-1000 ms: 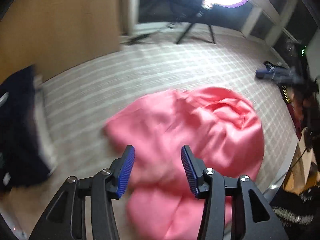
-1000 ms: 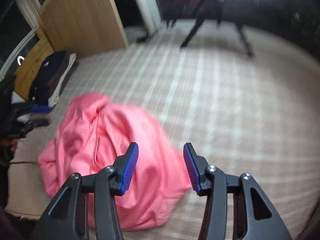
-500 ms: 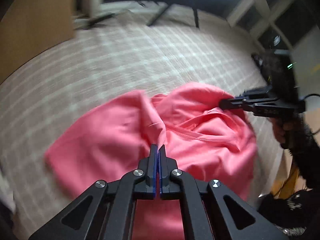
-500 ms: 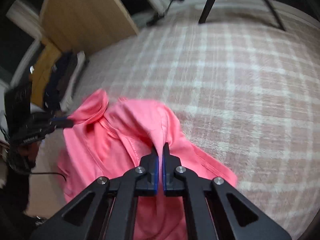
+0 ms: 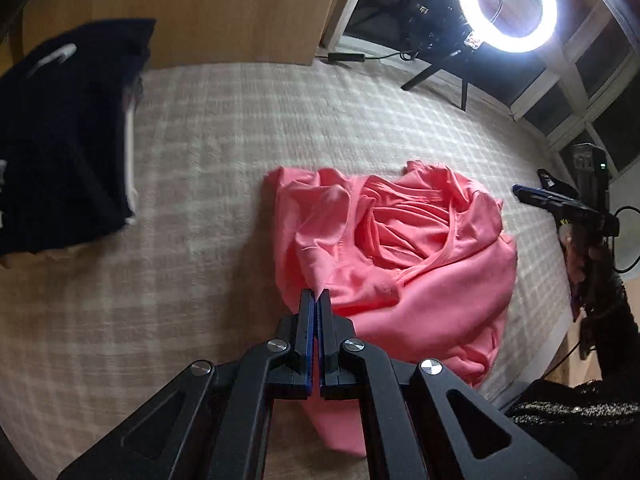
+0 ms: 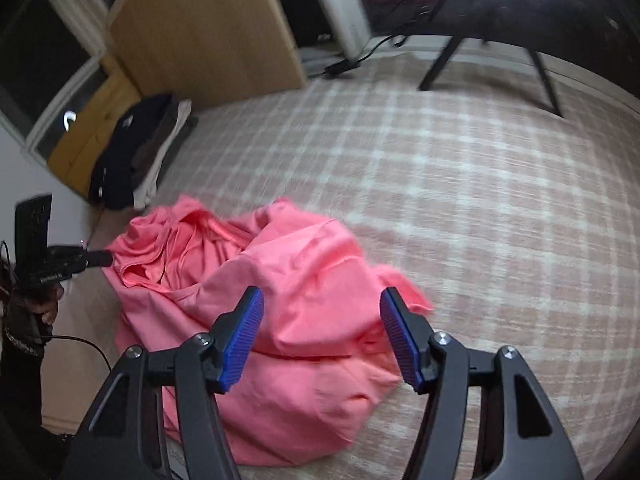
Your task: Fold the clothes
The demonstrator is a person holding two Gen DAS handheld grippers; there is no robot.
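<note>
The left gripper (image 5: 317, 300) has its blue pads pressed together on a fold of the pink garment (image 5: 400, 248), pinching the cloth at its near edge. The right gripper (image 6: 322, 322) hangs with its fingers spread wide and nothing between them, just above the near part of the same garment (image 6: 288, 320). The garment is a bright coral-pink top, crumpled in a loose heap, with ridged creases in the middle and a seamed edge curving across it; one flap reaches out to the right of the right gripper's fingers. It lies on a checked beige-and-white bedcover (image 5: 224, 152), directly ahead of both grippers. Beyond and to the right of the right gripper the cover lies bare up to the dark tripod legs (image 6: 536, 60) at the far edge. To the left of the left gripper, well apart from the pink cloth, sits a stack of dark folded clothes (image 5: 60, 136) against a wooden board (image 5: 200, 8). A lit ring light (image 5: 507, 4) stands far ahead on the right.
</note>
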